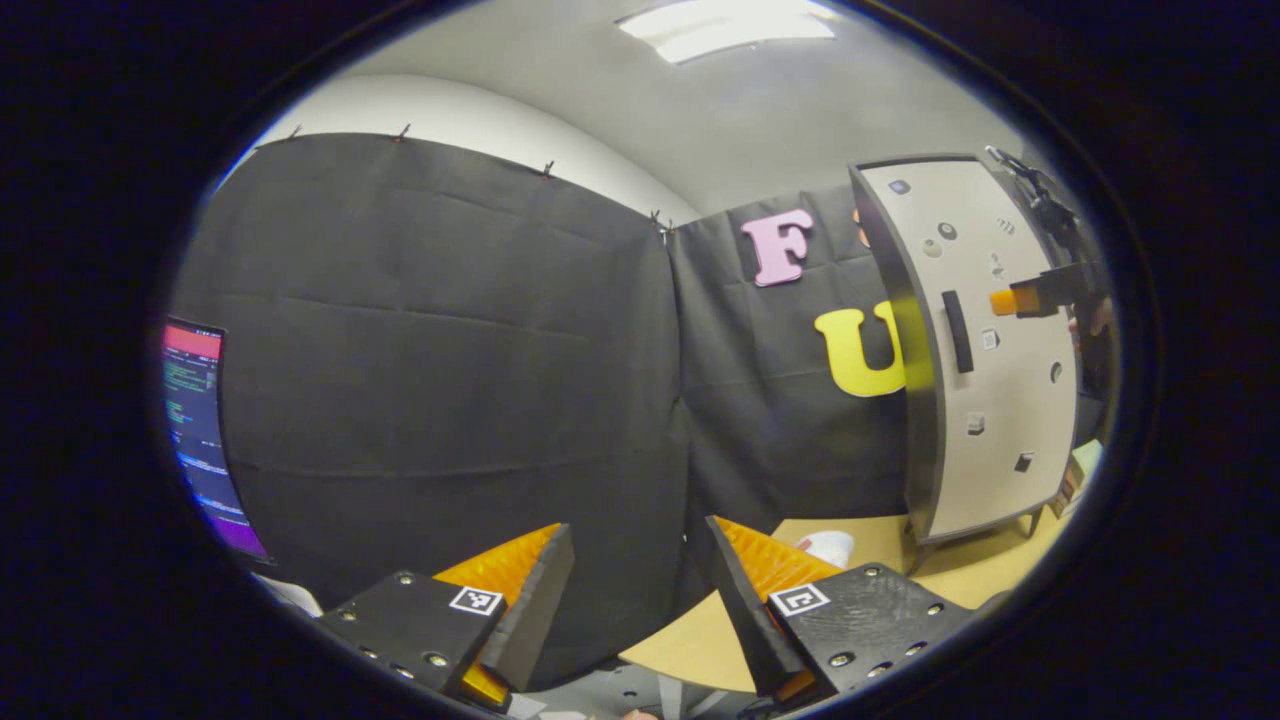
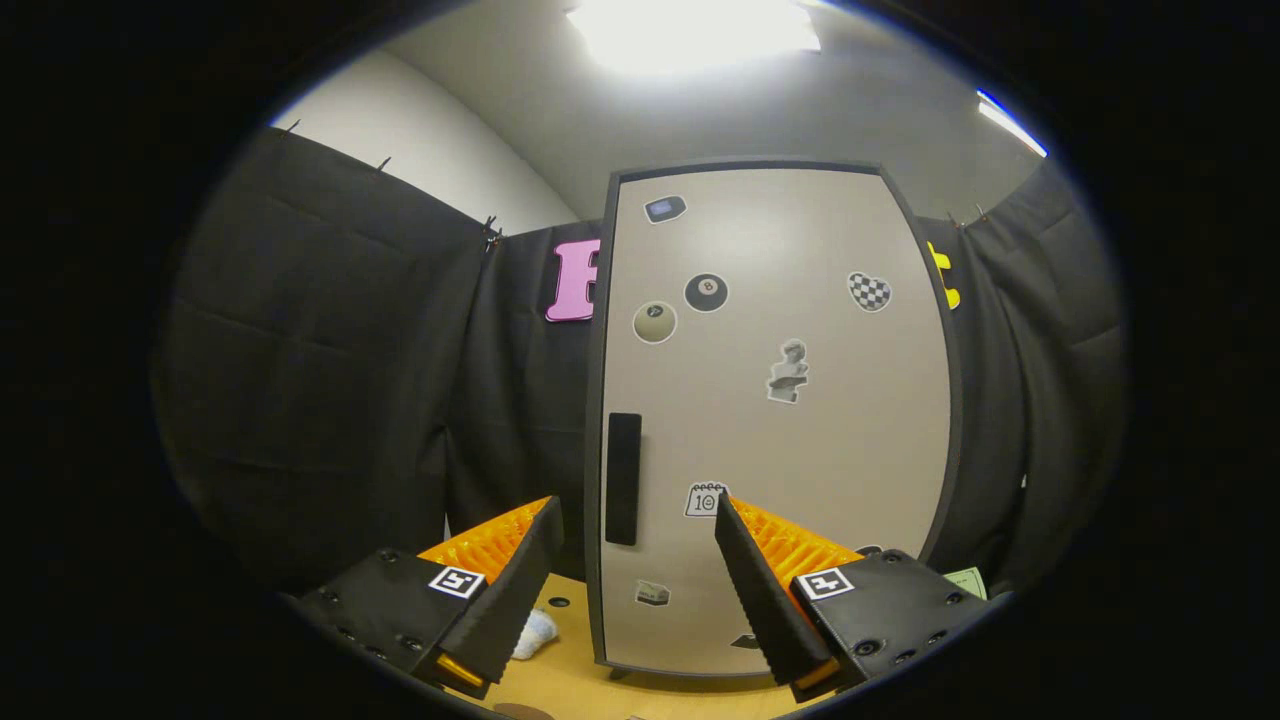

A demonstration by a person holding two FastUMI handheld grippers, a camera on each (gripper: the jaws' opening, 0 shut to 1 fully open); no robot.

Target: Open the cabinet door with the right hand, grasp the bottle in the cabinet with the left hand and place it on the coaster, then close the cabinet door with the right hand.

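Observation:
The cabinet (image 2: 780, 420) stands upright on the table, and its beige door with several stickers is closed. The inside is hidden. My right gripper (image 2: 637, 502) is open in front of the door. The black vertical handle (image 2: 623, 478) shows between its fingertips, a little farther off. In the left gripper view the cabinet (image 1: 985, 350) is at the right with its handle (image 1: 957, 330). The right gripper (image 1: 1010, 300) hovers close to the door face there. My left gripper (image 1: 640, 528) is open, holds nothing, and faces the black cloth wall.
The tan table (image 1: 880, 580) carries a small white cloth-like object (image 1: 828, 545) left of the cabinet, also seen as a white lump (image 2: 535, 632). A lit monitor (image 1: 195, 430) stands at the far left. A greenish paper (image 2: 965, 580) lies right of the cabinet.

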